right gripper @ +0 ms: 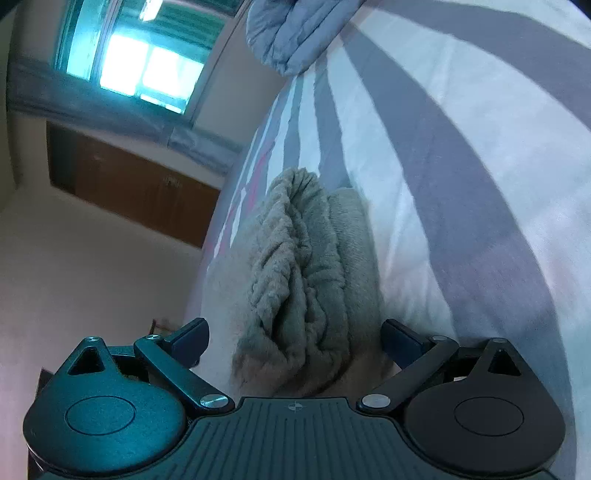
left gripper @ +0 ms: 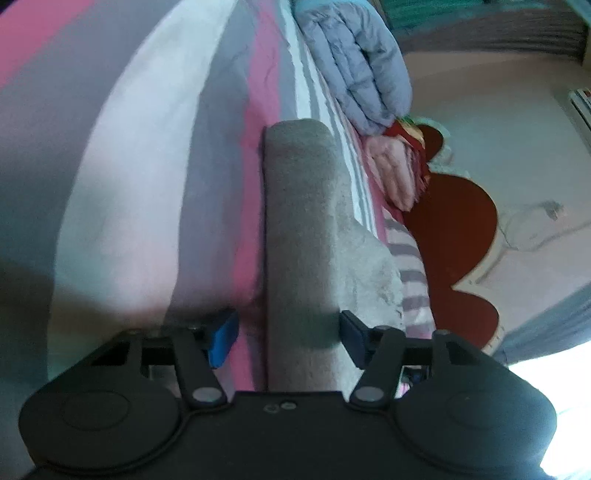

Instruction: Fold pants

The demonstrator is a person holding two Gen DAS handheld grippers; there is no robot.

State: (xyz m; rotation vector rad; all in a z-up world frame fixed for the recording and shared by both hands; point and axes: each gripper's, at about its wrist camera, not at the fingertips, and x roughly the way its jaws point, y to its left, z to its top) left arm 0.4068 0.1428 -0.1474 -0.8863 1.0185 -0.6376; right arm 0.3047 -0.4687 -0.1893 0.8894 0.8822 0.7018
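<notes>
The pants (left gripper: 299,229) are beige-grey fleece, lying as a long narrow strip on the striped bed sheet (left gripper: 147,166). My left gripper (left gripper: 288,336) straddles the near end of that strip. Its right blue pad touches the fabric, while a strip of pink sheet shows between the left pad and the cloth. In the right wrist view the gathered waistband (right gripper: 299,266) bunches in ridges. My right gripper (right gripper: 295,341) stands wide around it, both pads clear of the fabric.
A blue-grey puffy jacket (left gripper: 362,70) lies at the far end of the bed, also seen as the jacket (right gripper: 291,33). A pink garment (left gripper: 391,173) and a red curved headboard (left gripper: 454,229) sit beside the pants. A window (right gripper: 147,70) and wooden cabinet (right gripper: 129,177) lie beyond the bed edge.
</notes>
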